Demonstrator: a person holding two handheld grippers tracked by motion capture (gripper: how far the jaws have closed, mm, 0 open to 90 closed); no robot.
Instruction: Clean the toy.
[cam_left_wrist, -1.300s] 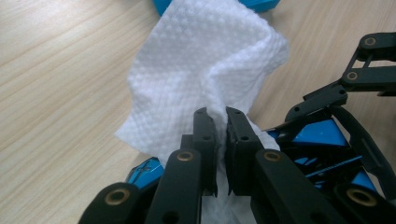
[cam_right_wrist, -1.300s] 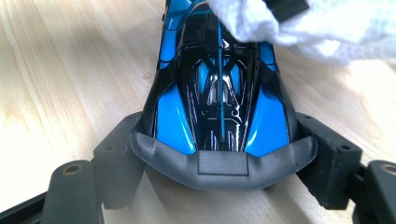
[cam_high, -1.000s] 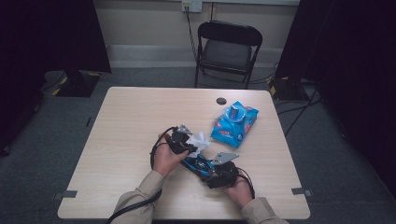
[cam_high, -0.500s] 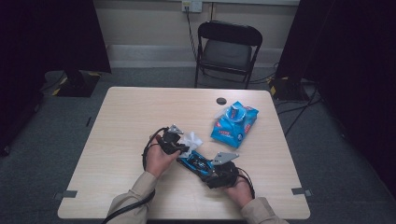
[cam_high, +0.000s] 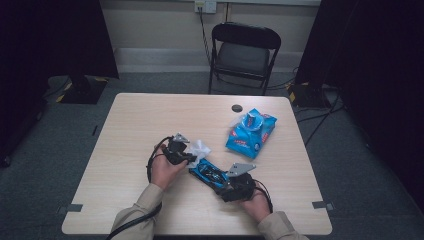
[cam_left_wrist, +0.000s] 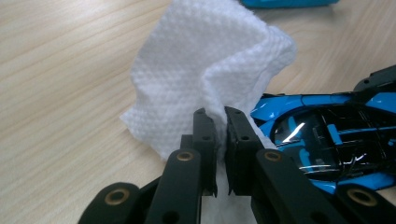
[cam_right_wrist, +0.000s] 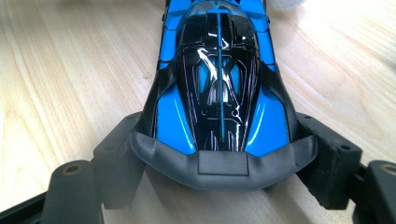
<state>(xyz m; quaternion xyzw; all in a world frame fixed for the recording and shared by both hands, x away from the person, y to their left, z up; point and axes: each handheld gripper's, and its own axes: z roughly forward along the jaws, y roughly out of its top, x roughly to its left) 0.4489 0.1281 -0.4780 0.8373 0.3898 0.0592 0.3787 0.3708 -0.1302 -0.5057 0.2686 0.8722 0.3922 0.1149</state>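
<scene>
A glossy blue and black toy car (cam_high: 209, 172) (cam_right_wrist: 218, 88) lies on the wooden table (cam_high: 140, 125). My right gripper (cam_high: 227, 182) (cam_right_wrist: 219, 163) is shut on the car's tail, one jaw on each flank. A crumpled white wipe (cam_high: 201, 149) (cam_left_wrist: 210, 70) is pinched between the jaws of my left gripper (cam_high: 189, 156) (cam_left_wrist: 220, 122), which is shut on it. The wipe rests at the far end of the car (cam_left_wrist: 327, 140), just left of it in the left gripper view.
A blue pack of wipes (cam_high: 250, 132) lies toward the table's far right with a small black round lid (cam_high: 236, 108) behind it. A black folding chair (cam_high: 242, 55) stands past the far edge. The person's forearms come in at the near edge.
My left gripper has carried the wipe leftward and a little nearer along the car's front end. The right gripper and the car have kept still.
</scene>
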